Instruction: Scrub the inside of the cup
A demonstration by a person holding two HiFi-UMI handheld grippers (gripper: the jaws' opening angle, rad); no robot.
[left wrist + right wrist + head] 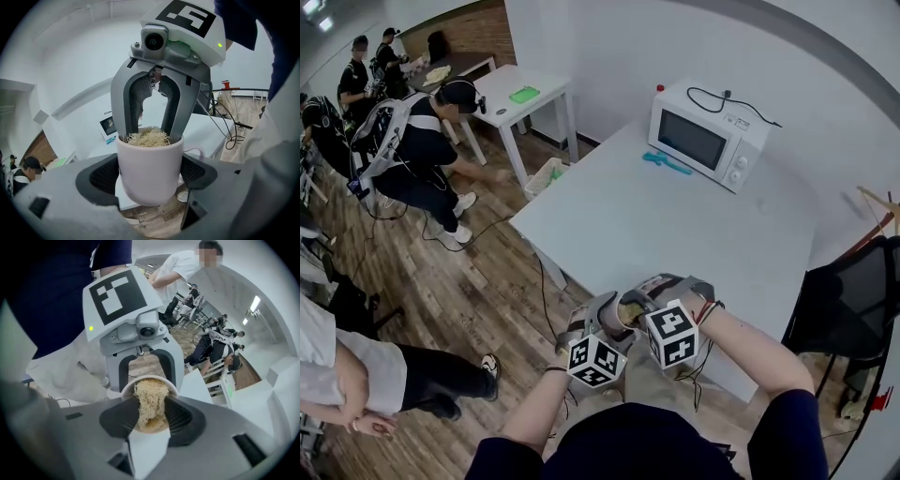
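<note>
Two grippers, one cup (149, 187), one scrubber (149, 394).
Left gripper (150, 174) clamps the cup mid-air; right gripper (151, 416) pinches the scrubber inside it. I judge hard scrubbing could lever the cup loose, dropping it.

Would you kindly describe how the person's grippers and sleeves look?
The left gripper and right gripper are grey, with curved jaws, black mesh-textured pads, a small camera, a green light and a white cube bearing black square markers. The sleeves are dark navy.
</note>
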